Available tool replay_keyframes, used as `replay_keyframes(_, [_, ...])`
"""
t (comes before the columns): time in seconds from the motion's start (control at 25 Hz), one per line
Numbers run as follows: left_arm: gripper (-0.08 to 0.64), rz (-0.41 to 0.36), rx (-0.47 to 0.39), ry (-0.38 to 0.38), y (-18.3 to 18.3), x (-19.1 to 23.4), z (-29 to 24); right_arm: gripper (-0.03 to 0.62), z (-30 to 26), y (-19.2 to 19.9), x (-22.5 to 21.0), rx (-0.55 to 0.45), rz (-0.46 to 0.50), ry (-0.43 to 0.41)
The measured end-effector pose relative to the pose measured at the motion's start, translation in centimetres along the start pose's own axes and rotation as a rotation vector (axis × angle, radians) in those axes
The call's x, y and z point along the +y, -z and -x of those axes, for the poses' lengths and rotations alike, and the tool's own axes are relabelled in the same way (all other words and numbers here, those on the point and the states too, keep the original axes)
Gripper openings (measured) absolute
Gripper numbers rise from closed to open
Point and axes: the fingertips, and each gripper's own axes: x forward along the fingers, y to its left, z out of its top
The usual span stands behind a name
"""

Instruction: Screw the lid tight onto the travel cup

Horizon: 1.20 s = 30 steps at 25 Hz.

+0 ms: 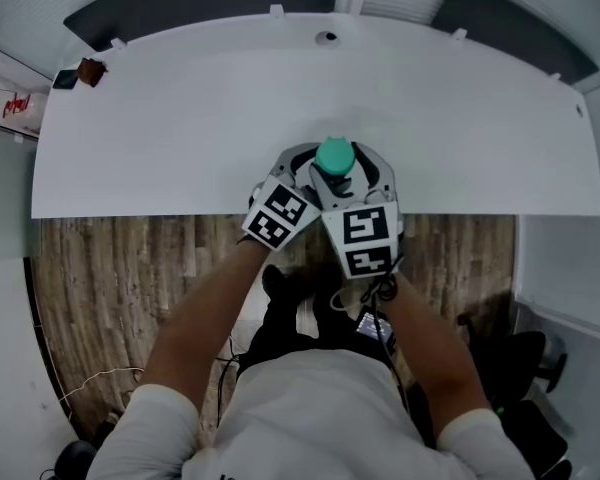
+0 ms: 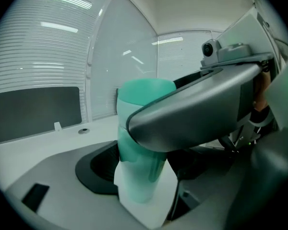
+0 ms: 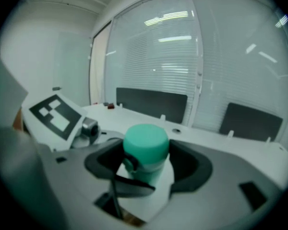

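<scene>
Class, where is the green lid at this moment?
Head view: the lid sits centre, at the white table's near edge, on the travel cup, held between the left gripper and right gripper.

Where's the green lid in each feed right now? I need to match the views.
Head view: lid at centre, by the table's near edge.
Left gripper view: centre, topping the travel cup.
Right gripper view: lower centre, between the fingers.
Shared landmark: the round grommet at the table's far edge.
</scene>
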Motion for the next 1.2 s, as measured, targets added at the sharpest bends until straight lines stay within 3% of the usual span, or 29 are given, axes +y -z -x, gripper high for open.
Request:
replay_keyframes(0.12, [0.328,0.013,-0.009,-0.041,-0.1,0.1,-0.3,0.307,0.0,0.0,-0.4,-0.007,-0.008,0.038])
replay_keyframes(0.24, [0.328,0.005,-0.009,-0.017,-0.1,-0.2,-0.3,0.307,0.2,0.1,-0.4,-0.014,-0.004,0.027])
replay_keyframes(0.36, [0.328,-0.035,0.008,0.061,-0.1,-0.4,-0.1,0.307,0.2,0.0,-0.2,-0.014,0.024,-0.029])
replay_keyframes(0.52, [0.328,-0.105,0.049,0.176,0.1,-0.4,0.0,0.307,0.0,-0.2,0.5,-0.020,0.105,-0.165])
replay_keyframes(0.64, [0.328,-0.110,0.059,0.207,0.0,-0.5,-0.2,0.307,-0.1,-0.2,0.5,-0.022,0.136,-0.217])
replay_keyframes(1.0, [0.328,-0.042,-0.019,0.069,-0.4,0.2,-0.3,0.307,-0.3,-0.3,-0.1,-0.023,0.011,0.004])
replay_keyframes(1.2, [0.328,-0.022,-0.044,0.019,-0.6,0.3,-0.6,0.307,-0.3,-0.2,-0.6,-0.028,-0.033,0.077])
